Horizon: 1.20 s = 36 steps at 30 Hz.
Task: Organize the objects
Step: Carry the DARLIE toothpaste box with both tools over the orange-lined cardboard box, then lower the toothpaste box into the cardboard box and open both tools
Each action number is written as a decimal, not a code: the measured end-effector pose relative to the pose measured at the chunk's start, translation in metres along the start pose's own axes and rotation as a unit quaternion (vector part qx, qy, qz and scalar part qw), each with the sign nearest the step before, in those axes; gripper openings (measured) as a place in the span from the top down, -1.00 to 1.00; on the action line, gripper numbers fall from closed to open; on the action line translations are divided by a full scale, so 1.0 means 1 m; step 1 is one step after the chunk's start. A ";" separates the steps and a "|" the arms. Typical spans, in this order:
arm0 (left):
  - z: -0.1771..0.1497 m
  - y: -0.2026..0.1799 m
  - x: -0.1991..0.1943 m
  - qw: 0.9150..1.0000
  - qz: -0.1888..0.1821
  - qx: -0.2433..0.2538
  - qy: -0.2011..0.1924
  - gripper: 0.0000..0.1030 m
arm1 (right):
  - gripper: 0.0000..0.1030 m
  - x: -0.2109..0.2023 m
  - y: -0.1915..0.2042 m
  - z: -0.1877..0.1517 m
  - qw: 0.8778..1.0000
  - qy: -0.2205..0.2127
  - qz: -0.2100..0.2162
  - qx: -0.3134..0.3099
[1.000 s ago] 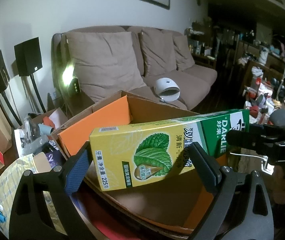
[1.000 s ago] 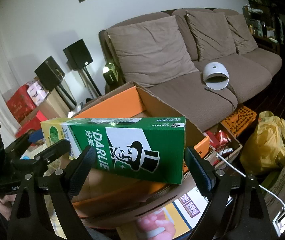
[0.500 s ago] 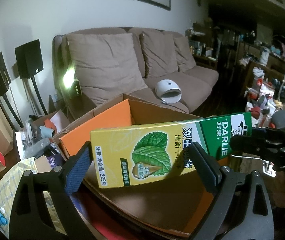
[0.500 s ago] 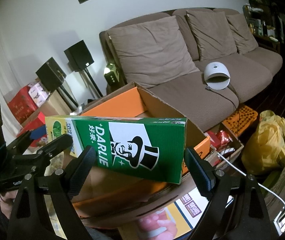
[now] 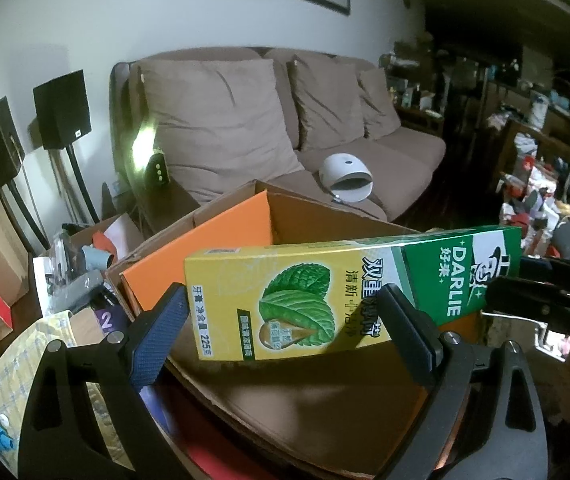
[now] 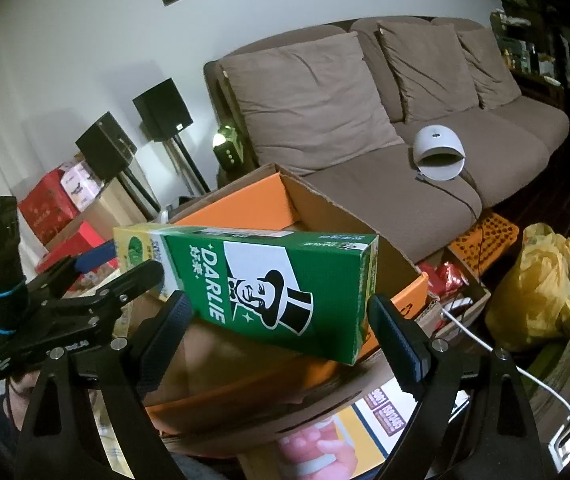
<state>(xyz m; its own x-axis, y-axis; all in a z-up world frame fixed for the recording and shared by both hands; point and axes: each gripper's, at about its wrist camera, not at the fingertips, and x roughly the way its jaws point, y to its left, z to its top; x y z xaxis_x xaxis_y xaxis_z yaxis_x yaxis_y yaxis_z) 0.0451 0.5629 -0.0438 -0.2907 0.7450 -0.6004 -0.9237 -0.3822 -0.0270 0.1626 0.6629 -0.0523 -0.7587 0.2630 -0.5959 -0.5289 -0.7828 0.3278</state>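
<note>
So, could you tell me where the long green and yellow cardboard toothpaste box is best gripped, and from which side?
Probably near the middle of the green and yellow toothpaste box, coming down from above with one pad on each broad printed face. It lies lengthwise, slightly tilted, over the open orange-lined cardboard carton, and looks too long to span end to end; its thin depth is the easy pinch.

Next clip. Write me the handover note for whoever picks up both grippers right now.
Left gripper: jaws wide, straddling the yellow end of the green-and-yellow Darlie toothpaste carton. Whether the pads press on it is unclear.
Right gripper: jaws wide, straddling the green end. Contact is also unclear.
Things: the carton is tilted over the open brown cardboard box with orange flaps and is not inside yet.
Done: carton brought to the box.
Left: lower it in and release.
</note>
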 end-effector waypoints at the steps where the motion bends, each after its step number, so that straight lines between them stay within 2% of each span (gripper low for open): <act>1: 0.000 0.000 0.001 1.000 0.000 -0.001 0.000 -0.83 | -0.77 0.000 0.000 0.000 1.000 0.000 0.000 -0.001; 11: -0.001 0.006 0.008 1.000 0.005 -0.011 0.005 -0.83 | -0.77 -0.003 0.007 0.001 1.000 -0.003 0.006 -0.008; 12: -0.001 0.007 0.008 1.000 0.005 -0.012 0.005 -0.78 | -0.77 -0.003 0.008 0.001 1.000 -0.003 0.006 -0.009; 13: -0.002 0.005 0.008 1.000 0.001 -0.010 0.006 -0.69 | -0.74 -0.003 0.008 0.001 1.000 -0.003 0.016 -0.009; 14: -0.002 0.002 0.010 1.000 -0.010 -0.007 0.013 -0.65 | -0.58 -0.002 0.009 0.001 0.999 0.003 0.055 -0.004; 15: -0.003 -0.004 0.012 1.000 -0.016 0.001 0.017 -0.57 | -0.54 0.000 0.011 0.000 0.996 0.008 0.088 0.003; 16: -0.003 -0.007 0.012 1.000 -0.013 0.004 0.013 -0.54 | -0.46 0.000 0.015 0.000 0.996 0.007 0.093 0.006; 17: -0.003 -0.013 0.012 1.000 -0.007 0.018 0.011 -0.55 | -0.34 0.002 0.022 -0.001 0.998 0.006 0.066 -0.010; 19: -0.002 -0.020 0.014 0.999 0.018 0.032 0.014 -0.50 | -0.39 0.008 0.032 -0.004 0.998 0.015 0.026 -0.046; 20: -0.003 -0.021 0.016 0.999 0.024 0.034 0.017 -0.50 | -0.39 0.012 0.031 -0.005 0.998 0.025 0.024 -0.043; 23: -0.008 -0.018 0.019 0.999 0.002 0.020 0.026 -0.50 | -0.39 0.015 0.018 -0.005 0.998 0.032 0.050 0.002; 29: -0.014 -0.015 0.021 0.999 0.002 0.014 0.030 -0.50 | -0.39 0.016 0.019 -0.008 0.998 0.035 0.050 -0.002; 36: -0.014 -0.006 0.020 0.999 0.010 0.001 0.032 -0.50 | -0.25 0.017 0.026 -0.008 0.997 0.042 0.059 -0.013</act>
<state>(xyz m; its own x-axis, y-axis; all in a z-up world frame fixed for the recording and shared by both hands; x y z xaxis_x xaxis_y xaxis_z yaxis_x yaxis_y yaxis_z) 0.0484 0.5727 -0.0665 -0.2931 0.7006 -0.6506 -0.9184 -0.3956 -0.0123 0.1391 0.6424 -0.0594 -0.7804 0.1207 -0.6135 -0.4266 -0.8201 0.3814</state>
